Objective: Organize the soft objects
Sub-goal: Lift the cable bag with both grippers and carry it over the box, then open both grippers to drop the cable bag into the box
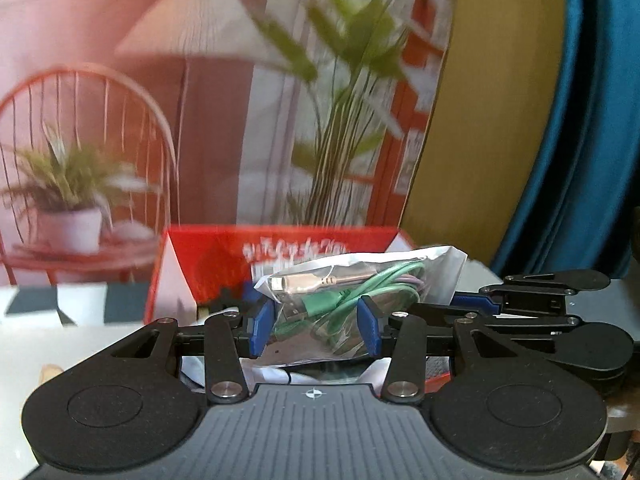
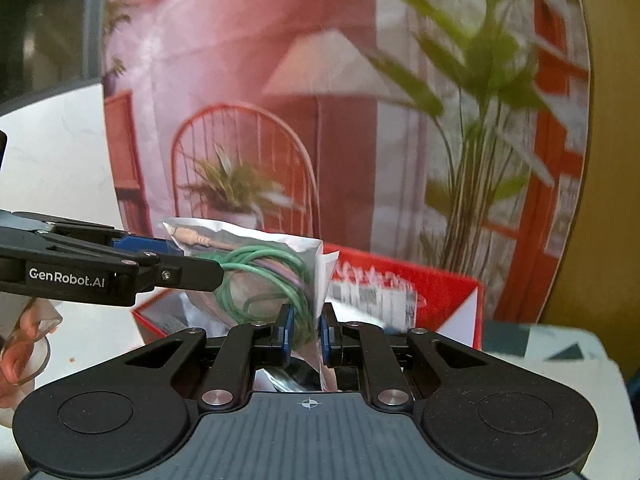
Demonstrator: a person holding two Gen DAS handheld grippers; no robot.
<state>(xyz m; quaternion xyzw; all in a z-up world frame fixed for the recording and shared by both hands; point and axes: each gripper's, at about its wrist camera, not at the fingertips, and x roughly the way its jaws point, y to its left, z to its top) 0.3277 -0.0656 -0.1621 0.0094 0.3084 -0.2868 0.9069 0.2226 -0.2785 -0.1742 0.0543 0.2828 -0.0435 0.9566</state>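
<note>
**Both grippers on one bagged cable, above the red box**

Left wrist view: left gripper [image 1: 316, 330] abt half open, blue pads [image 1: 262, 326] pressing both sides of a clear plastic bag [image 1: 400, 268] w/ a coiled green cable [image 1: 360, 294] and a pale USB plug [image 1: 298, 282] inside. Bag is held up off the white table [image 1: 60, 344], in front of an open red box [image 1: 224, 256] standing nr the table's far edge. Right gripper [image 1: 476, 301] comes in from the right side, reaching the bag's right end. Printed backdrop [image 1: 100, 80] w/ chair, lamp, plants behind.

Right wrist view: right gripper [image 2: 306, 336] nearly closed, pinching the bag's [image 2: 276, 244] thin lower edge betw. its pads [image 2: 286, 334]; cable [image 2: 256, 272] loops just above. Left gripper [image 2: 176, 254] enters from the left edge, clamped on the bag's left end. Red box [image 2: 440, 292] sits right behind, on the table [image 2: 60, 152]. A person's hand [image 2: 18, 340] shows at lower left.
</note>
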